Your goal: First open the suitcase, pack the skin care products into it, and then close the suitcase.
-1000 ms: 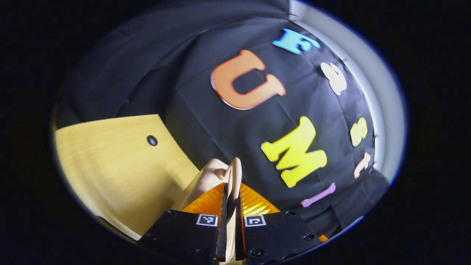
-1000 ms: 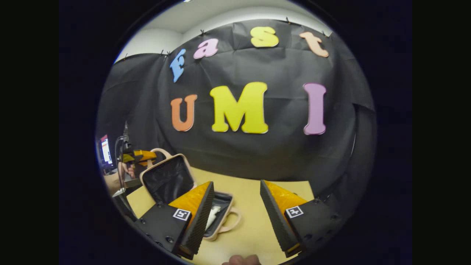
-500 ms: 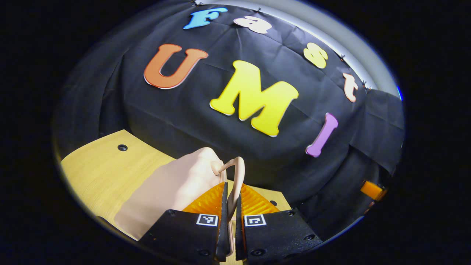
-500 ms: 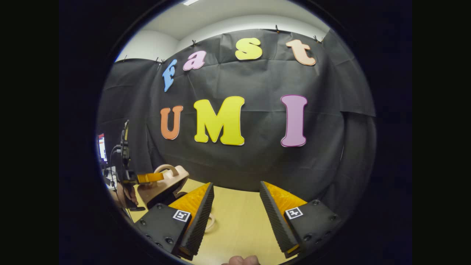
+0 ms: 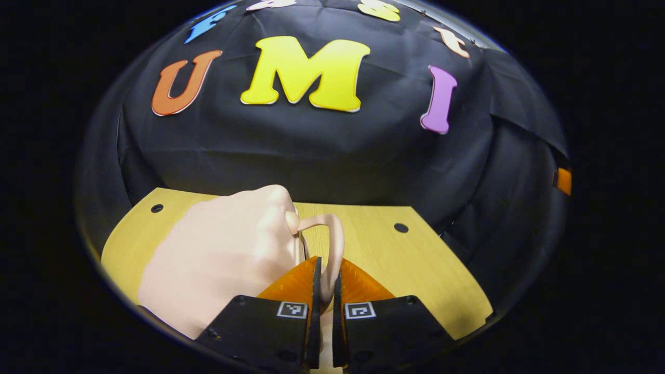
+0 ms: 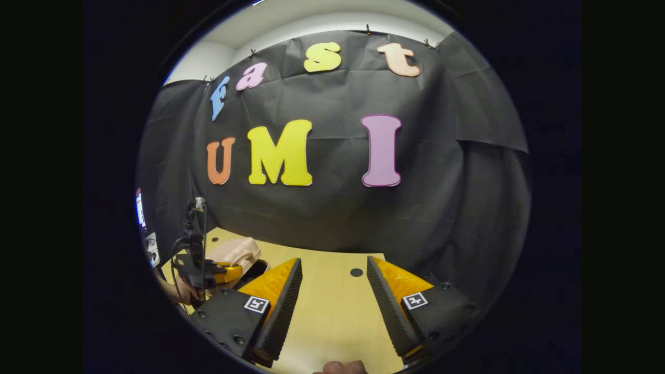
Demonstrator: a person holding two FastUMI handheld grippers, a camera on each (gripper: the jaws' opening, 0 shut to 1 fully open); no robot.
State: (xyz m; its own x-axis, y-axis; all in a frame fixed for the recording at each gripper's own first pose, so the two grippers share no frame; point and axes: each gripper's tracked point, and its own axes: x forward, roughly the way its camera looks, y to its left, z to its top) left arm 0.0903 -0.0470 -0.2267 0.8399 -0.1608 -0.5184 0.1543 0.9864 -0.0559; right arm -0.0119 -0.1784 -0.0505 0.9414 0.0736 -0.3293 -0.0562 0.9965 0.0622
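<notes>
A small pale pink suitcase (image 5: 218, 249) lies on the wooden table (image 5: 415, 265), its lid lowered almost flat. My left gripper (image 5: 324, 283) is shut on the lid's pink handle (image 5: 332, 244), which loops up between the fingers. In the right gripper view the same suitcase (image 6: 236, 252) sits at the far left with a dark gap still showing under its lid, and the left gripper (image 6: 221, 271) with a hand behind it is at its near side. My right gripper (image 6: 332, 280) hangs open above the table (image 6: 332, 317), holding nothing.
Small round holes (image 5: 400, 227) mark the tabletop. The black cloth wall stands close behind the table's far edge. A screen (image 6: 139, 208) glows at the far left of the right gripper view. A fingertip (image 6: 340, 368) shows at the bottom edge there.
My left gripper has swung the suitcase lid down from upright to nearly flat, keeping hold of the handle. The right gripper has stayed open and shifted slightly right.
</notes>
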